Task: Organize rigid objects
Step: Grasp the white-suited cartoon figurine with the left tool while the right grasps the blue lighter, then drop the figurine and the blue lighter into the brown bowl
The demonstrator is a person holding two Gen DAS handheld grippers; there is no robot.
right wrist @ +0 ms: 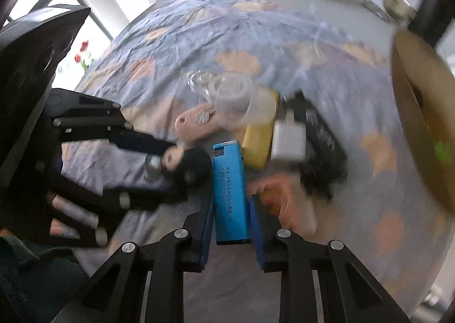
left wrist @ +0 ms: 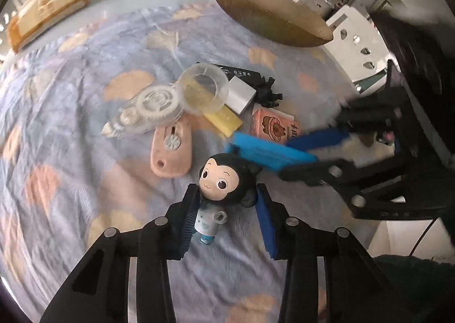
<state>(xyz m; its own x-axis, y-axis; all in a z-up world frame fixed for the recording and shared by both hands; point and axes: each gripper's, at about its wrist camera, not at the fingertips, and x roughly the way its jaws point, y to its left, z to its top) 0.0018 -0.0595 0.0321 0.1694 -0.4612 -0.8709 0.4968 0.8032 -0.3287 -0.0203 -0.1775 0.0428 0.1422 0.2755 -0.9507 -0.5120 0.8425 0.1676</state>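
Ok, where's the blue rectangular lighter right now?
In the right wrist view, the blue rectangular lighter sits clamped in the right gripper, beside the black-haired doll figurine.

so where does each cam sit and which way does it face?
Left wrist: on the left tool, looking steeply down at the figurine between its fingers; the right tool enters from the right.
Right wrist: on the right tool, looking steeply down at the blue lighter it clamps; left tool and a dark sleeve at left.
Shared: figurine, lighter, brown bowl, patterned cloth.
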